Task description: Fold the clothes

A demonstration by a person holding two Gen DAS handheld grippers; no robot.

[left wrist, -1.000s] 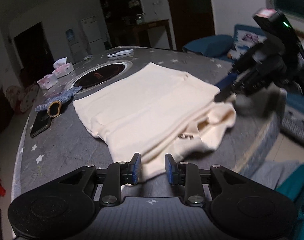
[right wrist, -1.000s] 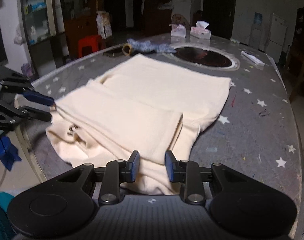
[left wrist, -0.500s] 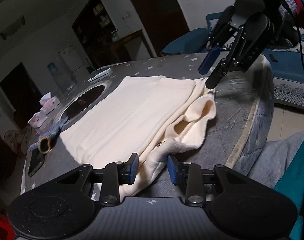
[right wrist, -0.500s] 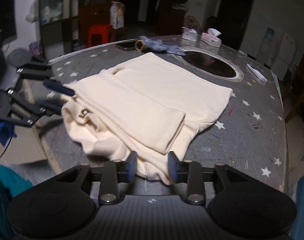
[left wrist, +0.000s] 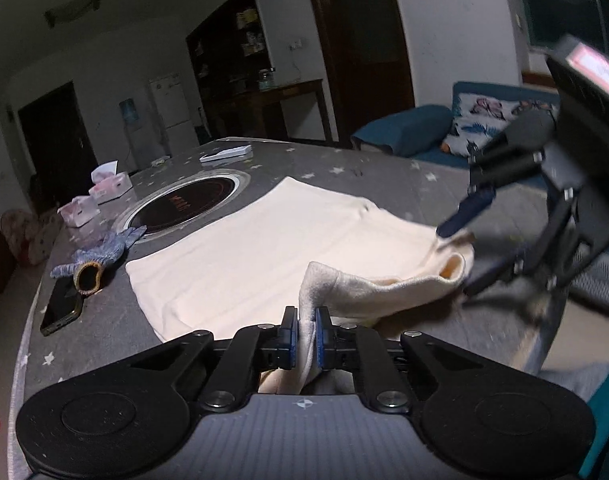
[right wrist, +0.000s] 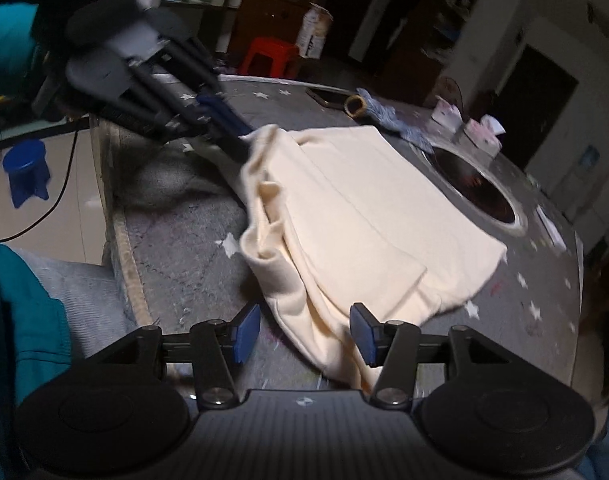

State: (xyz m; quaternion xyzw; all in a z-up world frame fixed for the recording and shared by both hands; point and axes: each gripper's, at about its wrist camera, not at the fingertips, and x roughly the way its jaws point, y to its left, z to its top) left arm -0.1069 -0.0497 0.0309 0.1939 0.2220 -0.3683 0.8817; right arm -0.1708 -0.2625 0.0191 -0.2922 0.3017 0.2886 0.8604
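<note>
A cream garment [left wrist: 264,248] lies folded flat on the grey star-printed table [left wrist: 344,164]. My left gripper [left wrist: 306,336] is closing, and its pads pinch a raised fold of the garment's near edge. In the right wrist view that left gripper [right wrist: 240,140] holds the far corner of the garment [right wrist: 364,200] slightly off the table. My right gripper [right wrist: 304,334] is opening. A hanging edge of the cloth lies between its spread pads, which do not press on it. The left wrist view shows the right gripper [left wrist: 456,262] astride the garment's right corner.
A round hob [left wrist: 184,204] is set into the table beyond the garment. A blue knit glove [left wrist: 100,256], a phone [left wrist: 60,312] and tissue boxes [left wrist: 108,186] lie at the left. The table's edge [right wrist: 124,240] runs close by, with a blue stool [right wrist: 26,172] on the floor.
The left jaws have shut on the garment's edge and raised it into a peak. The right jaws have spread wider and the right gripper has rolled, tilting its view.
</note>
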